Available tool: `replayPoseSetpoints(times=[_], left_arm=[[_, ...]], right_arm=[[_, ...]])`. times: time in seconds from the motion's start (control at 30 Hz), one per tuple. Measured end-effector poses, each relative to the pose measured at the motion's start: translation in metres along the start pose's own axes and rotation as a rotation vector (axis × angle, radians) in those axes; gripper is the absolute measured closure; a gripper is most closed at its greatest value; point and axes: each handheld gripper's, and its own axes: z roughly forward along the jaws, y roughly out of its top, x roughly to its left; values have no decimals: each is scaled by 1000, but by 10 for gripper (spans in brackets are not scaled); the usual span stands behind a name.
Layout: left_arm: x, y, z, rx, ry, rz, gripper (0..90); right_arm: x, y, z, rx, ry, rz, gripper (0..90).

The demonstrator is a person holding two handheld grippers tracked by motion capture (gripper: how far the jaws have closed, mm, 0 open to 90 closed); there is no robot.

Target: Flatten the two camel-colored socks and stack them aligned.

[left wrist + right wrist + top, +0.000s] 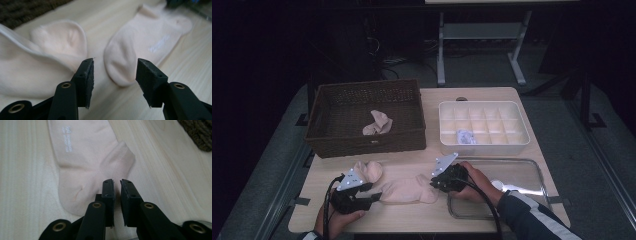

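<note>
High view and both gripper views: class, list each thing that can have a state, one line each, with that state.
Left gripper: open, toe of flat sock between its fingers, untouched.
Right gripper: shut on flat sock's edge.
Flat sock: lying flat on the table.
Second sock: crumpled, beside it.
Basket: holds one crumpled sock.
Divided box: holds one small item.
Metal tray: lying flat.

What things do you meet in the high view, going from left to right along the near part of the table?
Left tool → flat sock → right tool → metal tray.
</note>
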Motion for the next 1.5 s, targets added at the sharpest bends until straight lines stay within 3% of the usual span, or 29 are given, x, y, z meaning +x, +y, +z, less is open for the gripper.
replayPoseSetpoints(times=[0.07,0.1,0.13,0.23,0.3,0.37,0.43,0.47,0.6,0.67,0.9,1.07,1.23,1.27,1.37,1.43,1.5], left_arm=[[-1,2,0,-3,-22,32,510],[-3,2,0,-1,-54,55,619],[-5,3,1,3,-62,80,661],[-7,4,6,36,-78,102,723],[-7,4,6,42,-62,117,725],[-5,4,1,11,-43,107,698],[1,5,-6,-18,16,83,629],[4,5,-10,-30,55,66,584],[18,2,-22,-99,129,-25,468],[25,1,-22,-123,117,-61,403],[45,8,3,-71,100,-112,376],[64,4,19,-21,122,-201,390],[64,5,24,5,153,-175,391],[62,5,25,11,146,-161,434],[56,8,31,0,73,-158,613],[52,13,38,2,75,-121,652],[49,20,48,0,31,-113,679]], right_arm=[[-1,-1,3,15,-2,-13,806],[0,-1,3,22,-9,-17,807],[0,-1,3,25,-19,-21,807],[-1,-1,3,36,-41,-18,808],[-4,-2,2,45,-73,-23,801],[-7,-2,1,37,-90,-6,797],[-8,-1,-1,7,-107,14,786],[-8,0,-3,-14,-110,24,786],[-6,4,-7,-66,-90,37,792],[-5,4,-6,-71,-78,15,788],[-1,8,0,-76,-52,16,783],[3,9,4,-73,-39,2,773],[6,10,6,-75,-25,-15,760],[5,10,6,-77,-21,-14,760],[4,9,7,-84,-16,-7,764],[2,10,6,-87,-27,-17,769],[1,11,5,-93,-27,6,772]])
